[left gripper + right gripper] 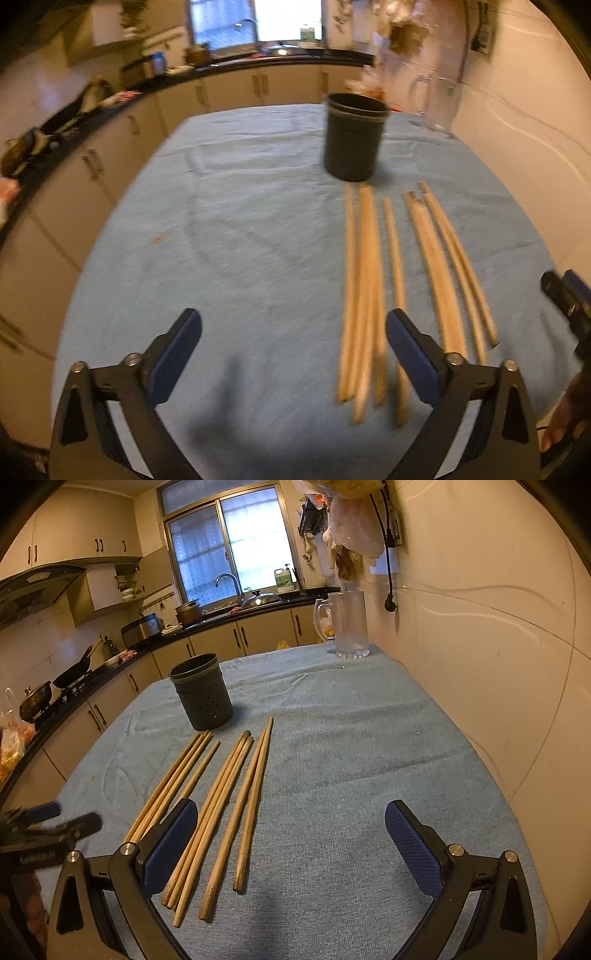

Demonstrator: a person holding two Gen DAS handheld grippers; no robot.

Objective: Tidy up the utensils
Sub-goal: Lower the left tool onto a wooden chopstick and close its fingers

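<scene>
Several wooden chopsticks [364, 291] [225, 805] lie side by side on the blue tablecloth [240, 240] [351, 757]. A dark cylindrical holder [352, 136] [201, 692] stands upright just beyond their far ends; I cannot see inside it. My left gripper [293, 343] is open and empty above the cloth, left of the chopsticks, its right finger over their near ends. My right gripper [291, 834] is open and empty, its left finger over the left chopsticks. Each gripper shows at the edge of the other's view: the right one [569, 302], the left one [55, 823].
A clear glass mug [347, 624] stands at the table's far right corner by the wall [480, 646]. Kitchen counters with cabinets [110, 686] run along the left and back, holding pots and a wok. The left wrist view is motion-blurred.
</scene>
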